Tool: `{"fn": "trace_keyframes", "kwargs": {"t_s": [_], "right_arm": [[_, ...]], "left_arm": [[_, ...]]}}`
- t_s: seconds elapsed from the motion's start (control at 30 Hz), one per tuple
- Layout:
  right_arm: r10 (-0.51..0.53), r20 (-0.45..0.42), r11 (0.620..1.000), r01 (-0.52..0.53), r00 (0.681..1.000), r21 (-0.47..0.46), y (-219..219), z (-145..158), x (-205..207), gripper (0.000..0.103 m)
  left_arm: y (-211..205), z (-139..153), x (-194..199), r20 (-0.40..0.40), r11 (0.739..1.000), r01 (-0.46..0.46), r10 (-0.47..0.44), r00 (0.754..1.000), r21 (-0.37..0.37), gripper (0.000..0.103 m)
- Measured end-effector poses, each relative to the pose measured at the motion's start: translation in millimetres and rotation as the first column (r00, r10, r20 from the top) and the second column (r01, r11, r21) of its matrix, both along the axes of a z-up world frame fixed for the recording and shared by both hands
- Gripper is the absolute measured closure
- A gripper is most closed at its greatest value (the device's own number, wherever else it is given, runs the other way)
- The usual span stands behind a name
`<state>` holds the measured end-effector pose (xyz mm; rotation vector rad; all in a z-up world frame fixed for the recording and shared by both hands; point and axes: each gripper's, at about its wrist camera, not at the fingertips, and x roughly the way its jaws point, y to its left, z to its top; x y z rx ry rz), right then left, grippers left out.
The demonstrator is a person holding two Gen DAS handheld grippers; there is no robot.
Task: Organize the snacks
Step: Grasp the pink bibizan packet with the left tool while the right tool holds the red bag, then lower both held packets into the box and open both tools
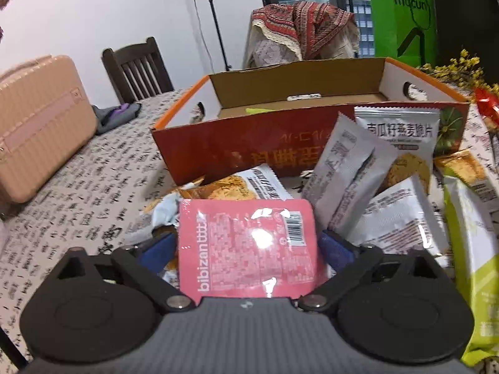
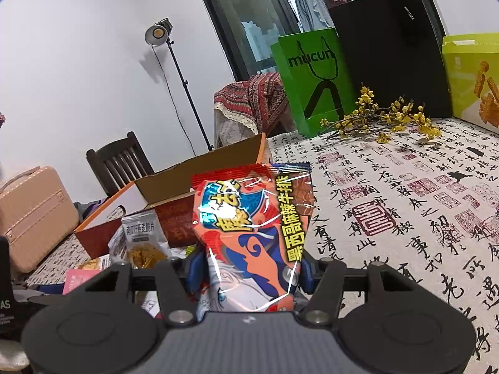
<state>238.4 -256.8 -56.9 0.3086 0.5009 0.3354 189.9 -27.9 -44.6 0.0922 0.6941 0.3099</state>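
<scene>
My left gripper is shut on a pink bibizan snack packet, held above a heap of snack packets in front of the open orange cardboard box. My right gripper is shut on an orange and blue snack packet, held upright above the table, to the right of the box. The box holds little that I can see. White oat-crisp packets lean against its front wall.
A pink suitcase stands at the left on the calligraphy tablecloth. A dark wooden chair is behind the table. A green paper bag, yellow flower twigs and a yellow-green box stand at the far right.
</scene>
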Motion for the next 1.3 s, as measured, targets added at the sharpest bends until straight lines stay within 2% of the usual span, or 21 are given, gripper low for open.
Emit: {"fn": "trace_keyframes", "kwargs": {"t_s": [0.03,0.1,0.13,0.17,0.2,0.43,0.73,0.87,1.03,1.3], "right_arm": [[-0.001,-0.001,1.0,0.001,1.0,0.002,0.0,0.0,-0.3,0.046],[-0.002,-0.003,1.0,0.002,1.0,0.002,0.1,0.0,-0.2,0.046],[-0.002,-0.005,1.0,0.002,1.0,0.002,0.3,-0.1,-0.2,0.046],[-0.003,-0.007,1.0,0.003,1.0,0.001,0.4,0.0,0.0,0.046],[-0.003,-0.009,1.0,0.003,1.0,0.001,0.7,0.0,0.3,0.046],[-0.013,-0.022,1.0,0.012,1.0,-0.005,1.8,0.6,2.4,0.046],[-0.025,0.013,0.999,0.025,1.0,-0.031,4.8,2.7,-5.3,0.046],[-0.016,0.029,0.997,0.018,0.999,-0.07,12.6,8.4,-10.7,0.046],[-0.004,0.056,0.996,0.009,0.998,-0.088,20.8,26.0,-14.5,0.046],[0.01,0.121,0.993,0.005,0.993,-0.122,38.9,65.5,-5.6,0.046]], "left_arm": [[1.7,0.8,-1.6,0.001,1.0,0.012,-0.012,1.0,-0.019,0.014],[2.1,1.3,-3.0,0.002,1.0,0.016,-0.016,1.0,-0.022,0.015],[2.3,1.6,-4.7,0.005,1.0,0.02,-0.02,1.0,-0.022,0.02],[2.2,2.1,-6.9,0.007,0.999,0.026,-0.025,1.0,-0.02,0.031],[1.7,3.2,-8.9,0.011,1.0,0.028,-0.027,1.0,-0.014,0.035],[9.6,12.5,-21.2,0.043,0.997,0.056,-0.053,0.998,-0.055,0.052],[16.8,32.7,-42.4,0.126,0.994,0.086,-0.076,0.989,-0.075,0.052],[20.5,44.0,-48.9,0.162,0.991,0.109,-0.096,0.982,-0.073,0.048],[26.2,58.9,-49.1,0.205,0.986,0.14,-0.119,0.971,-0.09,0.048],[35.1,89.9,-36.9,0.305,0.975,0.191,-0.15,0.941,-0.11,0.051]]}}
